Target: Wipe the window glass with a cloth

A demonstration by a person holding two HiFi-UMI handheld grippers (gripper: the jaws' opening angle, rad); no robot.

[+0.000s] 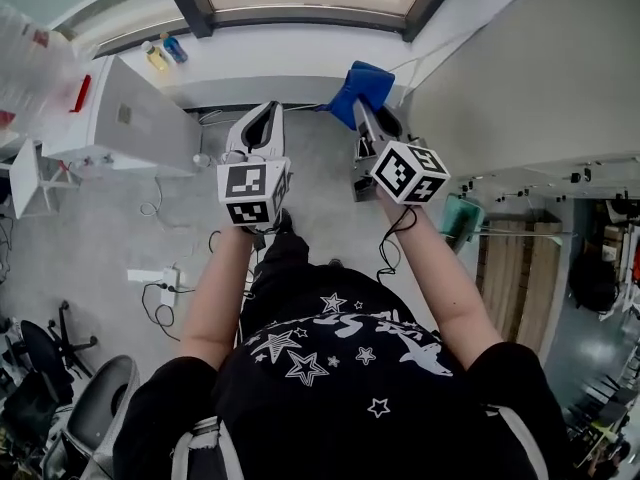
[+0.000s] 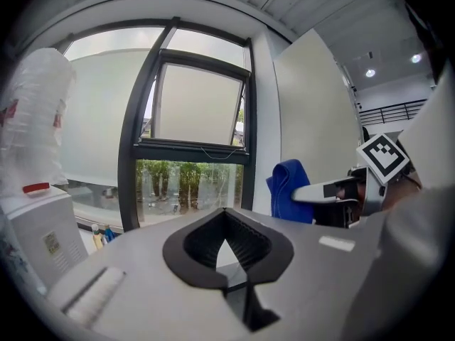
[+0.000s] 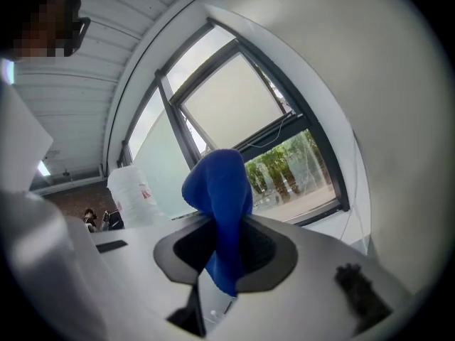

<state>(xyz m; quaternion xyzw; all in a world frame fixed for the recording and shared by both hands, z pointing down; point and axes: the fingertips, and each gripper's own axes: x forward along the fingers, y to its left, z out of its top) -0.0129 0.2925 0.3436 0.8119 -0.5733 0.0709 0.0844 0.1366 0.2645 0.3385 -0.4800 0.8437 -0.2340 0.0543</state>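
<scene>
The window glass (image 2: 201,104) is faced by both grippers — trees (image 2: 188,180) behind it are shown only in the gripper views. A water dispenser (image 2: 35,219) is stood at its left. The blue cloth (image 3: 222,190) is clamped in the right gripper (image 1: 362,113), right of the frame (image 2: 138,141); the left gripper (image 2: 225,215) is closed on nothing. Two small bottles (image 1: 165,52) are set on the sill (image 1: 280,68).

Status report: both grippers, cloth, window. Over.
Left gripper shut, empty. Right gripper shut on blue fabric cloth. Cloth not touching clear window glass. No obstruction seen between them.
</scene>
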